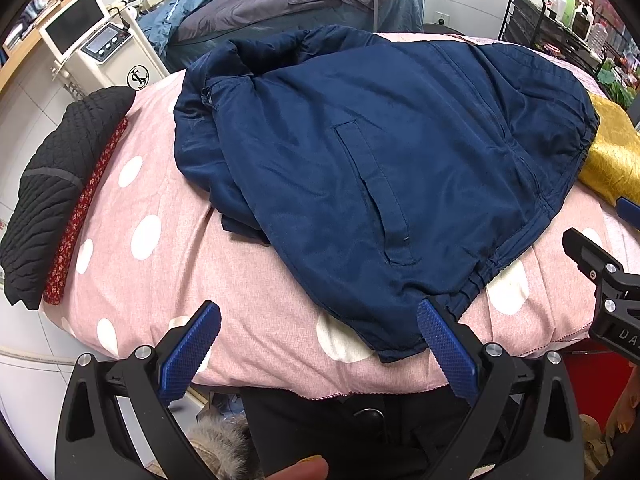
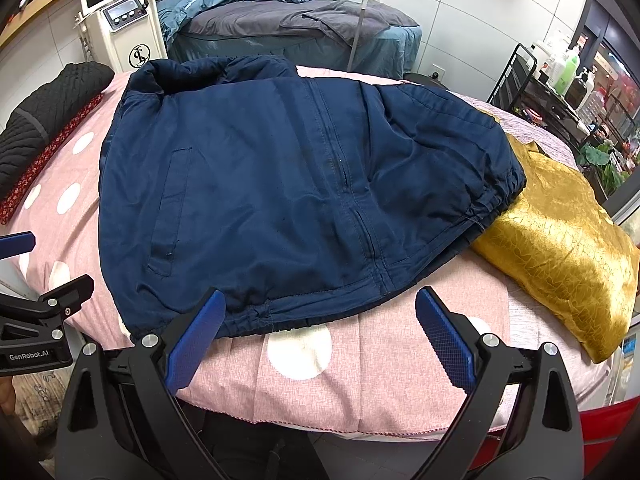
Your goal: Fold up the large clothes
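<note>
A: What carries everything here?

B: A bed with a pink polka-dot cover (image 2: 304, 376). Nearly all of its top is taken by a navy padded jacket (image 2: 280, 184) lying front-up, zip closed, collar at the far end and elastic hem at the near edge. So its long axis runs away from the person, collar far, hem near.

A: And the sleeves?

B: They seem already tucked in; no sleeve sticks out past the body. On the left side some fabric is bunched under the front panel, which looks like a folded-in sleeve, though I can't be sure.

A: What else lies on the bed?

B: A gold satin garment (image 2: 560, 240) to the right, touching the jacket's hem corner, and a black quilted garment with a red floral lining (image 1: 52, 184) folded at the left edge, well apart from the jacket.

A: Now the tools.

B: The left gripper (image 1: 318, 354) hangs at the hem, jaws spread wide and holding nothing; its right blue pad sits just beside the gathered hem, maybe touching it. The right gripper (image 2: 320, 336) is likewise released and empty, and its left pad overlaps the hem edge in that view.

A: Which is nearer?

B: Both are at the hem, the left toward the pocket (image 1: 376, 196) side, the right nearer the zip (image 2: 352, 200). My guess is that the next move pinches the hem at two spots and carries it toward the collar, halving the jacket across its length. The padded fabric is slippery and thick, so a shallow pinch may slide off
</note>
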The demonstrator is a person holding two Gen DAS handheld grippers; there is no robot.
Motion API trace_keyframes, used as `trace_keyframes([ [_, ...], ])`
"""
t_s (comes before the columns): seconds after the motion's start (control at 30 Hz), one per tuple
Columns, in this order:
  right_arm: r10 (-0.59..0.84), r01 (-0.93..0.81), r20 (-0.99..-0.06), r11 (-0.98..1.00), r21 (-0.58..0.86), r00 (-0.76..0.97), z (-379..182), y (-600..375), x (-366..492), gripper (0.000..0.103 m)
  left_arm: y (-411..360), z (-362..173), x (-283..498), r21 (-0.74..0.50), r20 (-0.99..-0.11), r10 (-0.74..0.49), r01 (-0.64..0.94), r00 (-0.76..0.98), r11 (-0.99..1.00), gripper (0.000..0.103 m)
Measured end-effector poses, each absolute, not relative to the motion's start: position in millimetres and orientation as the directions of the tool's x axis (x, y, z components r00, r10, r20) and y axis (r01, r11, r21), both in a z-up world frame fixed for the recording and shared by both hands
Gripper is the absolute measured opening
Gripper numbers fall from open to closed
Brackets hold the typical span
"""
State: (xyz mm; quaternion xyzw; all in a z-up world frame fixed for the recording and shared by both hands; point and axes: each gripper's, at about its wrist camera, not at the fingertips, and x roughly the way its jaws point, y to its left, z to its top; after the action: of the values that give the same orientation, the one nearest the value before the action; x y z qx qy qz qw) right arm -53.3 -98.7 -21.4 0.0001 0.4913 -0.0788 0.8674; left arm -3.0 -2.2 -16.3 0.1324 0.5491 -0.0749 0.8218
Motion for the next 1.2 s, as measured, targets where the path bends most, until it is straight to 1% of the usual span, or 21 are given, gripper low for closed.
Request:
trace_keyframes([
  [1.2,-0.128,0.125,-0.861,0.989,-0.076,0.492,-27.9,-95.2,-54.4,0.095,-5.0,-24.4,-3.5,0.148,-0.932,0.04,0.276,0.361,0.95,0.097],
])
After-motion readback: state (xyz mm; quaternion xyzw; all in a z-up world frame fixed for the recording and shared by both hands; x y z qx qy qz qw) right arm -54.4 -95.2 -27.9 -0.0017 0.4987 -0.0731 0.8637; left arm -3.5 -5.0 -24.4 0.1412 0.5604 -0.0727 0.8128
